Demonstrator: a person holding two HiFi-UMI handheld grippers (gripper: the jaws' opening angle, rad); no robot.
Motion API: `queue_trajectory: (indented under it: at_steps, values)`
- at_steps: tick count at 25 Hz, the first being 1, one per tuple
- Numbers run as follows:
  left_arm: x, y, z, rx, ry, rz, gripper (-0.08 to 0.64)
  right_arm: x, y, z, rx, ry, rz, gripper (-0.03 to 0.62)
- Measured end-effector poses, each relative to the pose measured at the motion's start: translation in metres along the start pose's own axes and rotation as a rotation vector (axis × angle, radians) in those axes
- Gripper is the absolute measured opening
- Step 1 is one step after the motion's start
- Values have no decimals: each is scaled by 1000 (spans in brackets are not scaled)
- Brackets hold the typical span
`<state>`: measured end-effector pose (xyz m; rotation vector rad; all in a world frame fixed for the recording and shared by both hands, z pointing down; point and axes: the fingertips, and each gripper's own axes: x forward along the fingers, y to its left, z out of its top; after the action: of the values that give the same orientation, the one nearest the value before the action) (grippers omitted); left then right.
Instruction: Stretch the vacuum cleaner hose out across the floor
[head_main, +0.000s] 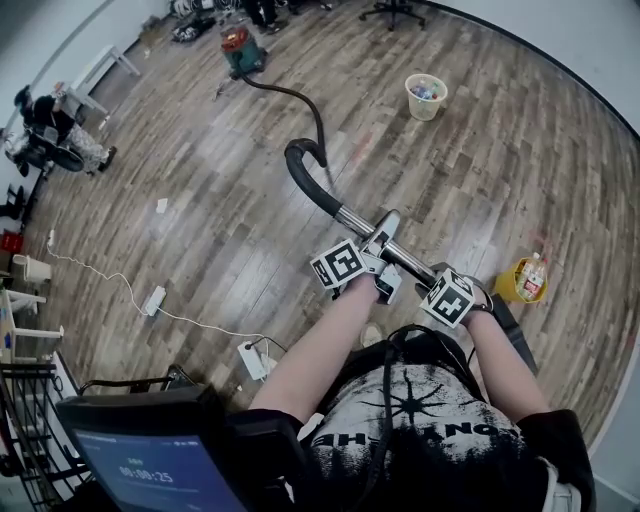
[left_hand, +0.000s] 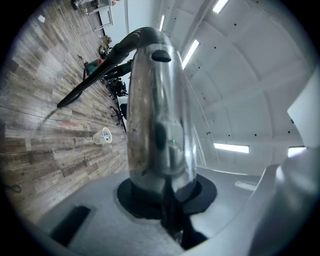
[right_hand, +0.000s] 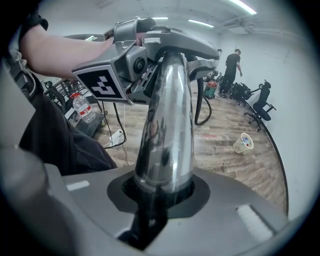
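Note:
The vacuum cleaner (head_main: 240, 47), red and green, stands far off on the wooden floor. Its black hose (head_main: 300, 100) curves toward me into a bent black handle (head_main: 302, 170) and then a chrome tube (head_main: 362, 223). My left gripper (head_main: 383, 268) is shut on that tube, and my right gripper (head_main: 442, 288) is shut on it lower down, nearer my body. In the left gripper view the chrome tube (left_hand: 160, 115) rises from between the jaws toward the vacuum cleaner (left_hand: 93, 65). In the right gripper view the tube (right_hand: 165, 135) runs up to the left gripper (right_hand: 145, 52).
A clear cup of small coloured things (head_main: 425, 95) stands on the floor at right of the hose. A yellow tub with a bottle (head_main: 524, 281) sits by my right side. A power strip and white cable (head_main: 155, 300) lie at left, with a cart (head_main: 40, 400) beside me. A person (right_hand: 231, 65) stands at the back.

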<state>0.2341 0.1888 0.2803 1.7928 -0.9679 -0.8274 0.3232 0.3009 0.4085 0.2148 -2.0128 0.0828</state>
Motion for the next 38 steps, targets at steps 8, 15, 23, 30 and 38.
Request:
queue_trajectory:
  at_steps: [8,15,23,30,38]
  values:
    - [7,-23,-59,10,-58,31,60,-31,4,-59,-62,-12,34,75]
    - [13,-46,-120,4,-125,59,61,-64,10,-123,-124,0,67,75]
    - [10,-56,-179,-1,-175,104,60,-84,25,-183,-169,4,119,75]
    - [12,-67,-208,9,-157,125,60,-95,36,-207,-154,-17,134,75]
    - [6,-68,-229,-2,-119,132,60,-97,53,-223,-113,-15,133,75]
